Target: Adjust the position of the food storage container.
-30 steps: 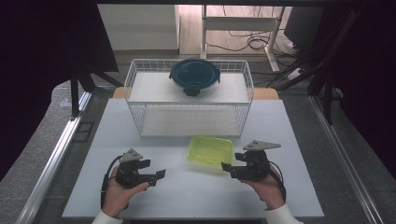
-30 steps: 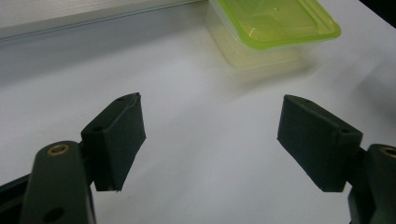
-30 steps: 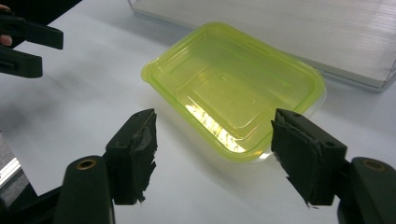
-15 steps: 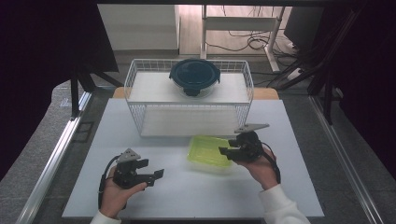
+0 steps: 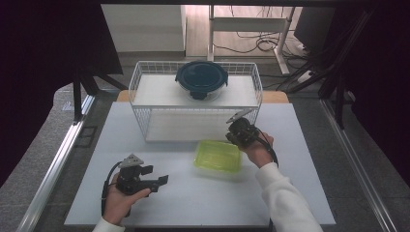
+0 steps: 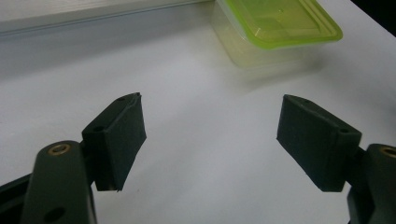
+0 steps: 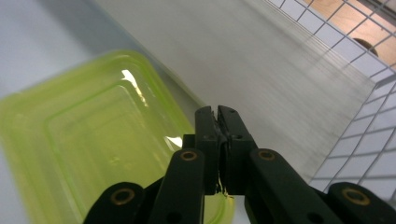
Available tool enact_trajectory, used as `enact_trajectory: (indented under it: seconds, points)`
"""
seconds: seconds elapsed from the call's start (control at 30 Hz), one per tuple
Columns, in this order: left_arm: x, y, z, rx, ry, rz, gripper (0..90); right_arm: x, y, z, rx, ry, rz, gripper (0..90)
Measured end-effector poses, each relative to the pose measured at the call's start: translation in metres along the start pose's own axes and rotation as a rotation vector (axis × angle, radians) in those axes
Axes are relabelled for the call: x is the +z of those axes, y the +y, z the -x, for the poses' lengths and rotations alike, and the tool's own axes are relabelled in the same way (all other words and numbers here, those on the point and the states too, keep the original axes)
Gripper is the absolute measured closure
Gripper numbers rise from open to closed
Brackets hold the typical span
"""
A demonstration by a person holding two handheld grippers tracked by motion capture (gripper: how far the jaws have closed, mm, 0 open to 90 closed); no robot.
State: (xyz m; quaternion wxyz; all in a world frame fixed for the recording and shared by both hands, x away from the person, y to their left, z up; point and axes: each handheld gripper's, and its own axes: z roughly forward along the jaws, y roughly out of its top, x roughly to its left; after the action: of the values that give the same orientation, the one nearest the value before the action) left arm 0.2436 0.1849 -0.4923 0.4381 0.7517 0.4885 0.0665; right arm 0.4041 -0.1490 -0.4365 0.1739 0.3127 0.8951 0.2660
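A clear box with a lime-green lid [image 5: 217,155] [image 6: 275,23] [image 7: 93,135] lies on the white table, just in front of the wire basket. My right gripper [image 5: 232,137] [image 7: 217,112] hovers at the box's far right corner, close to the basket's front wall. Its jaws have just been closing; the pads now meet, and I see nothing held between them. My left gripper [image 5: 162,180] [image 6: 210,126] rests low over the table's front left, jaws wide apart and empty, pointing at the box.
The white wire basket [image 5: 145,121] [image 7: 369,93] stands at the back of the table [image 5: 193,198]. A round glass bowl with a dark blue lid [image 5: 201,79] sits inside it. Dark stands and cables flank the table.
The right hand has moved from the box's near right side up to its far right corner by the basket, and its jaws have shut. The left hand has stayed put.
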Motion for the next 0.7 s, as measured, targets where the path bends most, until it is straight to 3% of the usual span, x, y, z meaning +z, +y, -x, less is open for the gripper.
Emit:
enact_trajectory:
  seconds: [0.07, 0.33, 0.7]
  points:
    - [0.000, 0.000, -0.001, -0.019, -0.034, 0.006, 22.6, 0.006, 0.004, 0.001, -0.029, -0.008, -0.019, 87.9]
    - [-0.002, 0.000, -0.002, -0.025, -0.038, 0.008, 22.8, 0.027, 0.010, 0.000, -0.130, 0.000, -0.073, 88.3]
    - [-0.002, -0.001, -0.006, -0.053, -0.033, 0.007, 23.6, 0.042, 0.013, -0.007, -0.189, 0.013, -0.116, 88.2]
